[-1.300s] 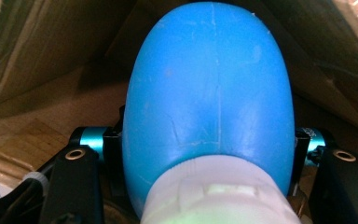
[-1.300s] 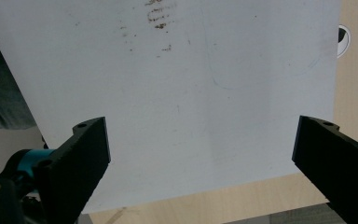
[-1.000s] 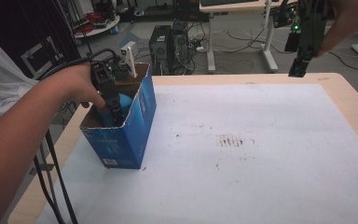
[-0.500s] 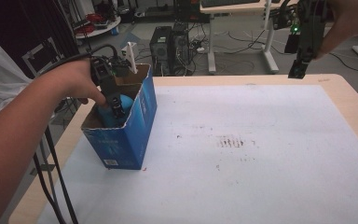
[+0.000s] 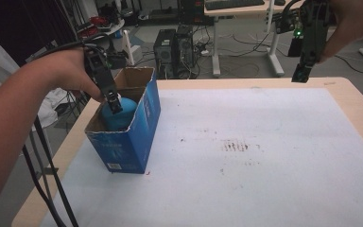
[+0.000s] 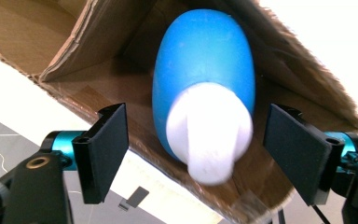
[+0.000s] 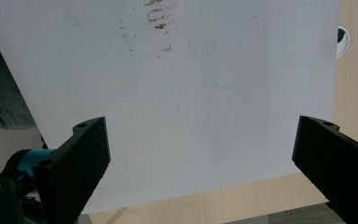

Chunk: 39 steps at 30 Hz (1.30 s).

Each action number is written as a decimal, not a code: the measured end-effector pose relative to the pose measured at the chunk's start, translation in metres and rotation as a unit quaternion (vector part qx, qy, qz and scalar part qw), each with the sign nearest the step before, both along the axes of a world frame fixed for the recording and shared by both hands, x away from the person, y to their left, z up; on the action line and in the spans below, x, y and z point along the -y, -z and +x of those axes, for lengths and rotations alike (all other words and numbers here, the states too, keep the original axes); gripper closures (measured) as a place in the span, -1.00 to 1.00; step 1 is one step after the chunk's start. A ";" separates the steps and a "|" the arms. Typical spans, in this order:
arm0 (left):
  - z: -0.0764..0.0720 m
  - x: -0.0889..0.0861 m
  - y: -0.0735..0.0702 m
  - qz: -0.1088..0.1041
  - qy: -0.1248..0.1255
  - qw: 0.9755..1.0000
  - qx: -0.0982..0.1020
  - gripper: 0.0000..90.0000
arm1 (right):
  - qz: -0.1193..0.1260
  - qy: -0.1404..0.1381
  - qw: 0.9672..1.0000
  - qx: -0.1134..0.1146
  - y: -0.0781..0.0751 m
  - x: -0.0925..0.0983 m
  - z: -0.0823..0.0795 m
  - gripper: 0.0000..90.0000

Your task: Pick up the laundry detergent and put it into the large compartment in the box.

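Broadly: a table (image 5: pixel 274 189) under a white sheet (image 5: pixel 264 156) marked with brown smudges carries an open blue box (image 5: pixel 127 137) at its left edge, and a blue bottle (image 6: pixel 205 84) with a white cap lies inside the box. Left gripper (image 5: pixel 114 102) hangs just above the bottle, its jaws having just been opening and now clear of the cap on both sides; right gripper (image 5: pixel 303 73) is held high over the far right edge, jaws spread wide with nothing between them.
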<state>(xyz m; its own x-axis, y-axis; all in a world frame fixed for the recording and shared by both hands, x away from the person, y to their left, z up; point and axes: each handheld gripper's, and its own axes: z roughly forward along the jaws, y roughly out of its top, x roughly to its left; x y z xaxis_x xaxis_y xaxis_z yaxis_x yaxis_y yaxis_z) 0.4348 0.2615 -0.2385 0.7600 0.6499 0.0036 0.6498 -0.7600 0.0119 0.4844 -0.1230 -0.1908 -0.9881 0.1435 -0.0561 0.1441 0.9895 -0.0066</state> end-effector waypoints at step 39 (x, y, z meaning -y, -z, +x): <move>-0.034 0.104 -0.058 0.011 0.212 0.977 0.008 -0.96 | -0.007 -0.004 1.000 -0.008 0.005 -0.001 -0.004 -0.93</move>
<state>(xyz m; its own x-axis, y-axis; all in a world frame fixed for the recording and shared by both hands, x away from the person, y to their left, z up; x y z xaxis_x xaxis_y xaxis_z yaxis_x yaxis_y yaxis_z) 0.4004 0.1570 -0.1810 0.9606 0.2763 0.0290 0.2765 -0.9610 -0.0005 0.4801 -0.1222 -0.1962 -0.9898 0.1358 -0.0433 0.1368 0.9903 -0.0228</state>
